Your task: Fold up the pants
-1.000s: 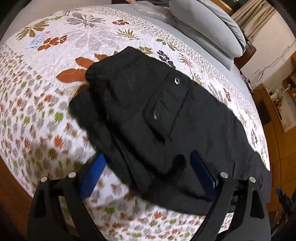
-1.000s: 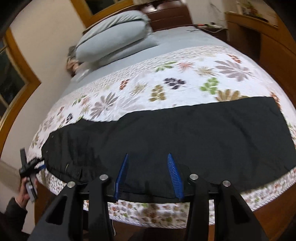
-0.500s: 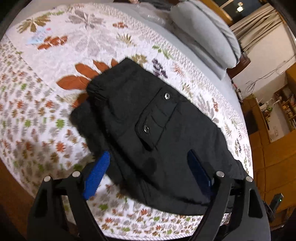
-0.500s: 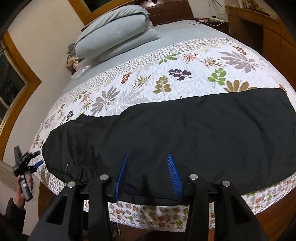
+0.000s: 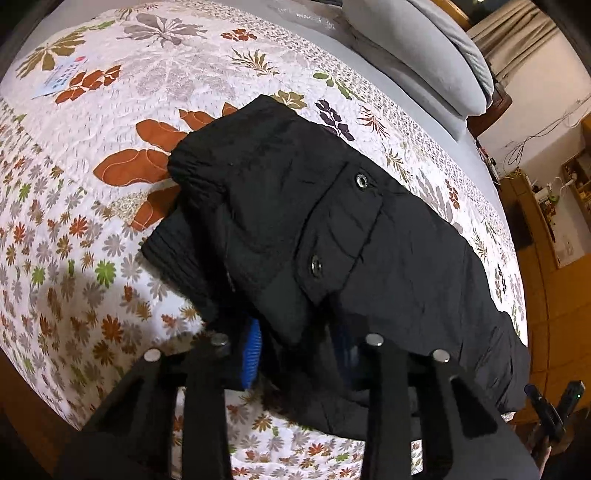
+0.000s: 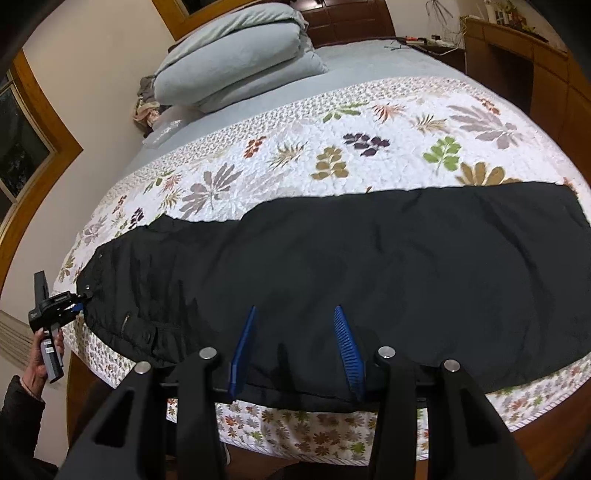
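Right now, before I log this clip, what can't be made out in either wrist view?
- Left wrist view: the left gripper is closing on the black pants; bunched cloth hides its right pad, so contact is unclear.
- Right wrist view: the pants' right end is cut off by the frame edge.
- Left wrist view: the small printed card on the floral quilt is too small to read.

A home bedroom — a bed (image 6: 369, 122) under a floral quilt (image 6: 388, 147), with folded grey bedding (image 6: 240, 59) stacked by a dark wooden headboard (image 6: 351, 22). Wood-framed window (image 6: 22, 147), curtains (image 5: 524, 33) and wooden cabinets (image 6: 517, 62) line the walls.
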Demonstrator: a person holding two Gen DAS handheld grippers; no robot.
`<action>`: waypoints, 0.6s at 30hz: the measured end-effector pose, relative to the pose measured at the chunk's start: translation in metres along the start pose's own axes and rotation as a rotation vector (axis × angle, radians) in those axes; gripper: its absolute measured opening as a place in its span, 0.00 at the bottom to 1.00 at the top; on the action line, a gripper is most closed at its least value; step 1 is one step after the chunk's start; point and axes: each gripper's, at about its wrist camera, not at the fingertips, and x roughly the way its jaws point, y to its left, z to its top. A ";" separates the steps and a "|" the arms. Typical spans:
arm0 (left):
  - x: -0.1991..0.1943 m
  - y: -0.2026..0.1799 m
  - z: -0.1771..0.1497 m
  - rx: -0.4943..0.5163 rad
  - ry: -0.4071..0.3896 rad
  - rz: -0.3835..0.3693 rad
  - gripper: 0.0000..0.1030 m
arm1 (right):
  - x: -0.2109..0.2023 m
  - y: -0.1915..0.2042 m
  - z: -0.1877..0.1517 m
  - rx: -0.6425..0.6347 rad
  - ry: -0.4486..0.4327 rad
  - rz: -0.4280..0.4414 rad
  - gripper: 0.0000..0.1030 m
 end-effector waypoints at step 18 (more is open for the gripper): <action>-0.023 -0.011 -0.028 0.151 -0.012 0.082 0.08 | 0.040 0.049 -0.028 0.031 0.112 0.275 0.42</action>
